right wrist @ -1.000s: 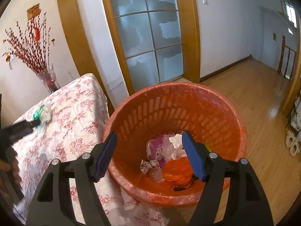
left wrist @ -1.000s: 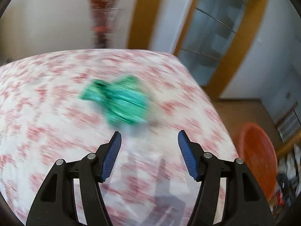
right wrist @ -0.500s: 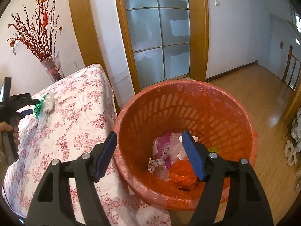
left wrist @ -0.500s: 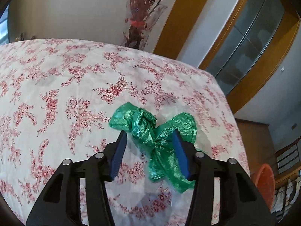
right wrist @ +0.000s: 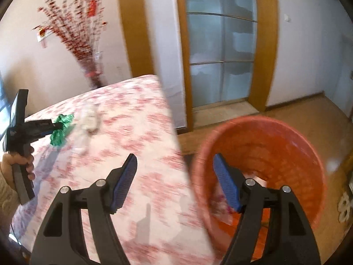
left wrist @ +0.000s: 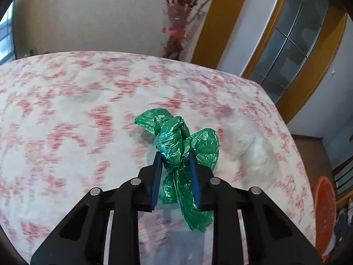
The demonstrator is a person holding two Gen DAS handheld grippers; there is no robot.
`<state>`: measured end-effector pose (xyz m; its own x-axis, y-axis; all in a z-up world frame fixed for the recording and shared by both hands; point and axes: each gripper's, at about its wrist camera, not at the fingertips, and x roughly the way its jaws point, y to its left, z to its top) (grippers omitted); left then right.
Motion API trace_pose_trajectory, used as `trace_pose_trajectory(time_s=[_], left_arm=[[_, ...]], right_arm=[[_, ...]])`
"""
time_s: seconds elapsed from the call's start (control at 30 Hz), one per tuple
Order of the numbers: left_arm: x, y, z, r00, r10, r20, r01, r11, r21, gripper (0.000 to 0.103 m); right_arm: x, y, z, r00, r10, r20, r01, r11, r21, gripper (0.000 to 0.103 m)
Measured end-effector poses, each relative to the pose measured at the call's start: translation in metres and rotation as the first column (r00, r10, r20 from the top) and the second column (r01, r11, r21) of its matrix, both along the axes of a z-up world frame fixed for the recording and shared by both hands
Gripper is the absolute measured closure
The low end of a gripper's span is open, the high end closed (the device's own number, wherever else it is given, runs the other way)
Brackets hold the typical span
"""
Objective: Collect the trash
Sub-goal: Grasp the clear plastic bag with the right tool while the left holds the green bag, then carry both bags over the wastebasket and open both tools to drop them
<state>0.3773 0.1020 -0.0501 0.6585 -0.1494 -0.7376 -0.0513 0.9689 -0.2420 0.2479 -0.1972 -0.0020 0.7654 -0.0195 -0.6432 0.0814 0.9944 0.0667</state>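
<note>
**Green bag pinched on the counter, basket waiting at the side**

Left wrist view: the left gripper (left wrist: 175,161) has just been closing, and its blue pads now pinch the knotted middle of a crumpled green plastic bag (left wrist: 176,141). The bag's knot and one puffed lobe stick out beyond the fingertips, and a loose tail hangs down between the black fingers. It sits over the counter (left wrist: 66,110), which is covered with a white cloth printed with red flowers; whether the bag touches the cloth cannot be told. Just to the right of the bag lies a pale white wad (left wrist: 253,145), blurred. At the far edge of the counter stands a glass vase with red twigs (left wrist: 178,22). The rim of an orange basket (left wrist: 324,214) shows at the lower right, off the counter's edge.

Right wrist view: the right gripper (right wrist: 174,182) is spread wide with nothing between its pads, one finger over the counter (right wrist: 143,132), the other over the orange basket (right wrist: 275,145). The basket stands on the wooden floor beside the counter with some blurred scraps inside. Far left, a hand (right wrist: 15,163) holds the left gripper (right wrist: 58,125), clamped on the green bag (right wrist: 60,129), with the white wad (right wrist: 88,119) just beside it.
</note>
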Motion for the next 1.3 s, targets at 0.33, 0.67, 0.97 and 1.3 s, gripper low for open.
trace_pose_trajectory(time_s=[0.33, 0.67, 0.97, 1.3], left_arm=[[-0.033, 0.063, 0.006, 0.998, 0.056, 0.011, -0.056, 0.998, 0.017, 0.079], [-0.045, 0.080, 0.001, 0.998, 0.069, -0.005, -0.069, 0.998, -0.010, 0.079], [-0.062, 0.053, 0.012, 1.000, -0.001, 0.017, 0.002, 1.000, -0.031, 0.079], [-0.093, -0.022, 0.027, 0.986, -0.159, 0.054, 0.163, 0.984, -0.073, 0.079]], right_arm=[[0.105, 0.112, -0.015, 0.982, 0.179, -0.057, -0.177, 0.983, 0.040, 0.030], [0.159, 0.153, -0.049, 0.975, 0.151, -0.165, -0.156, 0.988, -0.016, 0.069], [0.085, 0.102, -0.033, 0.984, 0.132, -0.122, -0.122, 0.989, 0.088, 0.093], [-0.020, 0.050, -0.012, 0.999, 0.049, -0.020, -0.048, 0.997, 0.062, 0.094]])
